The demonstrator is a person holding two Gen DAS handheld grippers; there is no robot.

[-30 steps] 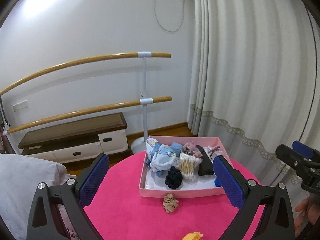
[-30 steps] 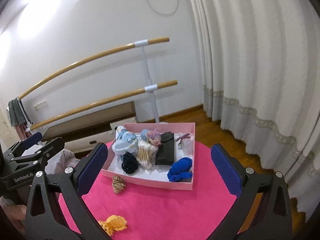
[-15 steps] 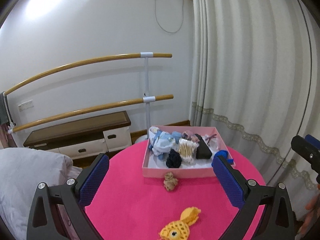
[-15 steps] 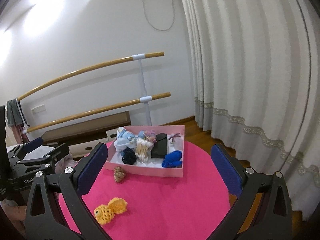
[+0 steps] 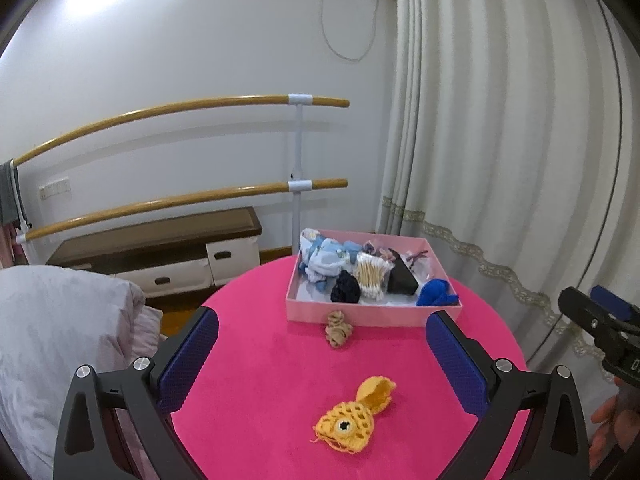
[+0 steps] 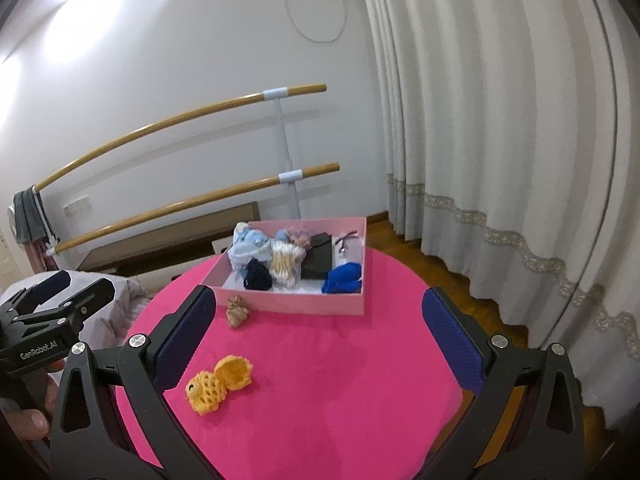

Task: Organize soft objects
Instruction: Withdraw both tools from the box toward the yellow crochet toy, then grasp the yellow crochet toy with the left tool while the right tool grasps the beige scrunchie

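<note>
A yellow crocheted fish (image 5: 354, 416) lies flat near the bench's front edge. A tan scrunchie (image 5: 338, 329) sits crumpled just before the pink box (image 5: 360, 315) at the bench's far side. Inside the box lie a black scrunchie (image 5: 346, 287), blue knit piece (image 5: 436, 293), pale blue cloth (image 5: 325, 257) and cotton swabs (image 5: 372, 274).

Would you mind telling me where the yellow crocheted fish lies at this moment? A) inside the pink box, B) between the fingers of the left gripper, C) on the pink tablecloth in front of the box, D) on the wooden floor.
C: the yellow crocheted fish lies on the pink tablecloth, nearer the cameras than the pink box, and no gripper touches it.
</note>
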